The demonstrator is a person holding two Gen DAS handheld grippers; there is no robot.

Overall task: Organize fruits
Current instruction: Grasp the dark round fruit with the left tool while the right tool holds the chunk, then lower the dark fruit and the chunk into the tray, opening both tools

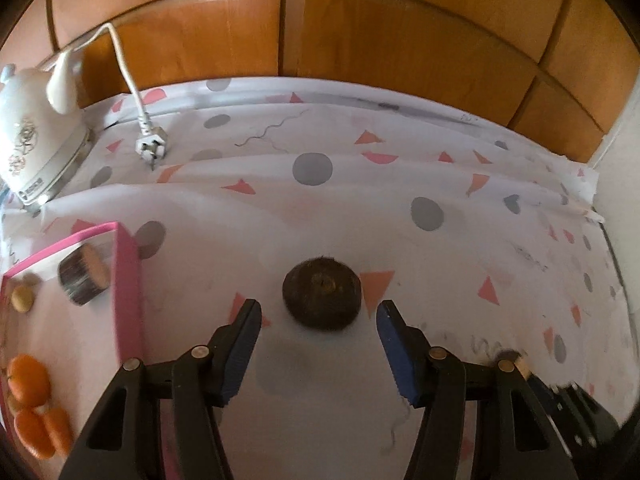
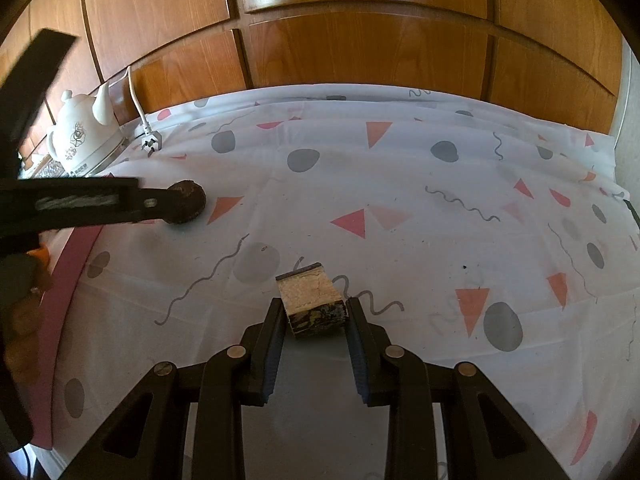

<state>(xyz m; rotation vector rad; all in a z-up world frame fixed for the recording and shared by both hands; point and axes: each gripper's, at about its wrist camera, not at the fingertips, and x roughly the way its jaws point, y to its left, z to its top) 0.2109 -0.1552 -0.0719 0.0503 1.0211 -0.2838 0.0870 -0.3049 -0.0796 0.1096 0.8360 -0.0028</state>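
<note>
- Left wrist view: the left gripper (image 1: pixel 318 312) hangs with jaws apart, gripping nothing; a dark round fruit (image 1: pixel 322 294) lies on the patterned cloth (image 1: pixel 400 184) just beyond its tips, and the pink tray (image 1: pixel 126 276) holds oranges (image 1: pixel 34 404).
- Right wrist view: the right gripper (image 2: pixel 316 316) is clamped on a cut block (image 2: pixel 314 304).

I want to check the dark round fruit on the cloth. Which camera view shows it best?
The left wrist view: the dark round fruit lies whole just beyond the open left gripper. In the right wrist view it is small, partly hidden behind that gripper.
</note>
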